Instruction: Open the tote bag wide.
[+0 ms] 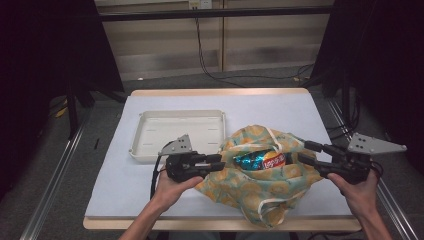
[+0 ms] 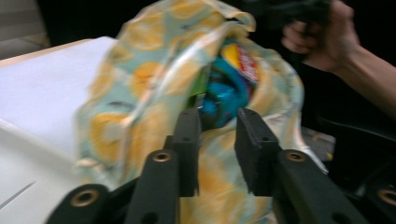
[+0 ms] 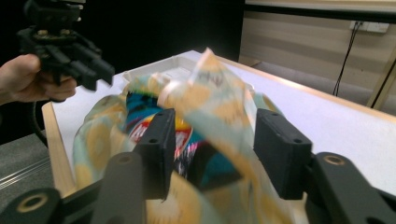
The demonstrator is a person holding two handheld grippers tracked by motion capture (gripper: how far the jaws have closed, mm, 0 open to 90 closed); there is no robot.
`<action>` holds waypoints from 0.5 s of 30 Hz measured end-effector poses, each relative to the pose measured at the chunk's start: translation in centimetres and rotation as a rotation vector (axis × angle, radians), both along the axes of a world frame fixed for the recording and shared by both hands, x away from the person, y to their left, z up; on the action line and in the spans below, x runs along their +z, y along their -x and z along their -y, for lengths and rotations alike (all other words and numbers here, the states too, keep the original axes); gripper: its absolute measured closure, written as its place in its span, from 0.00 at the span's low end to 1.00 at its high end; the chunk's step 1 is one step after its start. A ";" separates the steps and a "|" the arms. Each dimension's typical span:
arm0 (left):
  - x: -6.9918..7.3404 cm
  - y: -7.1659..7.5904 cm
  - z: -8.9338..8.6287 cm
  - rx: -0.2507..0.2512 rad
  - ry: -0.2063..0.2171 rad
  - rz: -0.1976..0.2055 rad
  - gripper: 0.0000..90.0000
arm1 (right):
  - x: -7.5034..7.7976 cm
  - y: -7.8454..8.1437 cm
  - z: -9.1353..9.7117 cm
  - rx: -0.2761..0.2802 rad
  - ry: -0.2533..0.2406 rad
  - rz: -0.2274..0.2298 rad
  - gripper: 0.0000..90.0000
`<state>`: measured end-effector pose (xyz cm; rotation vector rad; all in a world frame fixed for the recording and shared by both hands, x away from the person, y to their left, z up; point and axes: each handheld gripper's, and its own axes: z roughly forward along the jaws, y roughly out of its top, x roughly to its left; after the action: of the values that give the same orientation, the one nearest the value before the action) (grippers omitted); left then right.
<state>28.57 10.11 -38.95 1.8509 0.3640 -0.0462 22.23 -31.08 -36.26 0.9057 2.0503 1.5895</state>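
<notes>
Lying on the bench (image 1: 210, 105) are one yellow-patterned cloth bag (image 1: 260, 187), one blue crisp packet (image 1: 257, 161) inside, one white plastic tray (image 1: 150, 131); both tools, left tool (image 1: 220, 161) and right tool (image 1: 306, 152), are parted, cloth between the right's jaws, unpressed.

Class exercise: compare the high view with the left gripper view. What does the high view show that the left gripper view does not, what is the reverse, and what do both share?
High view alone: the whole tray, the floor, the wall cables, and both grippers at once, the left gripper and right gripper at opposite sides of the bag.

Left gripper view alone: a close look along its own jaws, parted, with the cloth blurred just beyond them.

Both: the yellow-patterned cloth bag, the snack packet in its mouth, the table, and the person's right hand.
</notes>
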 end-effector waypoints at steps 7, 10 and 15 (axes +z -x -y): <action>-0.8 1.4 5.2 -0.116 -0.067 0.015 0.67 | -0.3 -2.8 -2.6 0.034 0.099 -0.007 0.45; -1.3 2.0 6.5 -0.158 -0.114 0.030 0.66 | -0.5 -3.6 -2.8 0.016 0.096 -0.010 0.60; -2.8 2.9 7.7 -0.205 -0.205 0.045 0.86 | -0.3 -5.2 -2.6 0.008 0.078 -0.018 0.95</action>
<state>25.68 2.45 -41.77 2.0835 0.1502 -0.1114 27.40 -28.47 -36.61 0.8875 2.1152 1.4999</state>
